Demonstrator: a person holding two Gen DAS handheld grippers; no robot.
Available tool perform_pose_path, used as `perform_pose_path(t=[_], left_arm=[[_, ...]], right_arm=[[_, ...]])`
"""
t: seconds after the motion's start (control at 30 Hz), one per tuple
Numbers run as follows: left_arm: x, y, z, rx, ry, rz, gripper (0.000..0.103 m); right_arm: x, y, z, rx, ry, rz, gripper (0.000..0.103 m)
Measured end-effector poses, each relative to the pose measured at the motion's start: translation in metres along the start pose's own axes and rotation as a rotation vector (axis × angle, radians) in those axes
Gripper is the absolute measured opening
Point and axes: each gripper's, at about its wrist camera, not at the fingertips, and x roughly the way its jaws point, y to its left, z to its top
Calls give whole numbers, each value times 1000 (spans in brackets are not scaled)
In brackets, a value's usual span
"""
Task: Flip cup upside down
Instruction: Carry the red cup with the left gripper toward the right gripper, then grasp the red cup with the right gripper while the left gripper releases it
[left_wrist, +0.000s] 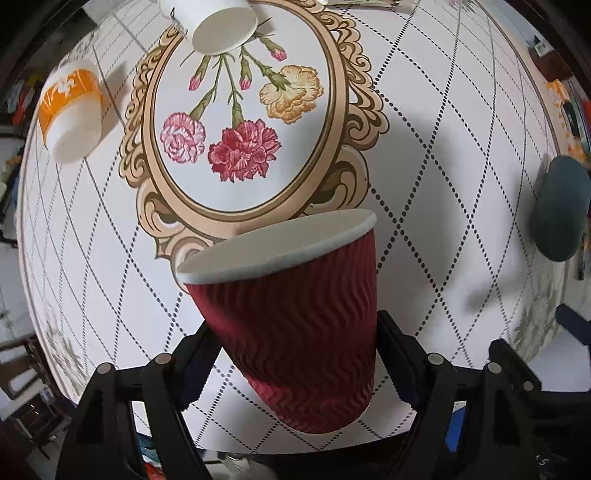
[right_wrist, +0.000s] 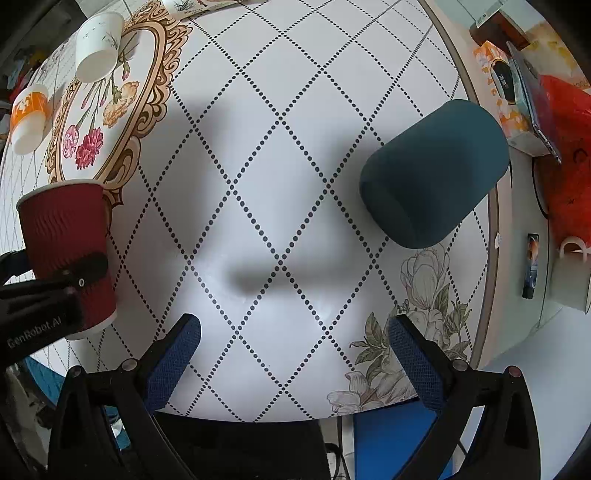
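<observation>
The left gripper grips the red cup by its sides above the table, rim up, not yet turned over; the right gripper hangs released, holding nothing

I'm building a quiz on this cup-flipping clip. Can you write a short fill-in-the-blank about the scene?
1. The left hand-held gripper is shut on the ____ ribbed cup.
2. The right hand-held gripper is open and holds ____.
3. The dark teal cup lies on its ____ on the table.

Missing words: red; nothing; side
</observation>
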Motion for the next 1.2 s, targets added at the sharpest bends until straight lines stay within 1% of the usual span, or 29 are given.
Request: perform_pose_path(t=[0.07,0.1,0.17,0.2,0.3,0.4,0.53,0.6,0.67,0.8,0.87,0.97,1.03,1.17,1.2], left_arm=[[-1,2,1,-11,-10,-9,81],[-2,2,2,-14,-17,-12,85],[-4,1,2,-22,-21,-23,95],[-6,2,2,-27,-23,-26,96],[-16,12,3,-61,-36,-52,97],[-35,30,-2,-121,-72,-80,97],[-62,61,-15,-210,-134,-74,97],[-72,79,-24,-253,-161,-45,97],[-73,95,-41,-288,-179,-13,97],[-66,139,-66,-347,-175,14,97],[-59,149,-80,-376,-161,20,97],[-51,161,-91,-400,-135,20,97],[-46,168,-98,-411,-127,17,97],[-38,176,-104,-411,-117,19,97],[-36,178,-105,-410,-116,20,97]], right_arm=[[-2,0,0,4,-3,4,103],[-2,0,1,6,-4,7,103],[-4,-2,0,9,-10,14,103],[-6,-2,1,11,-13,16,103],[-13,-5,1,18,-23,31,103],[-22,-5,1,26,-32,59,103],[-35,7,4,16,-46,121,103],[-45,20,6,-10,-59,138,103],[-54,37,9,-36,-68,159,103],[-63,72,9,-97,-74,177,103],[-63,90,10,-119,-71,181,103],[-54,118,9,-138,-58,186,103],[-49,129,9,-139,-50,189,103],[-38,147,14,-131,-31,193,98],[-34,151,15,-126,-23,195,94]])
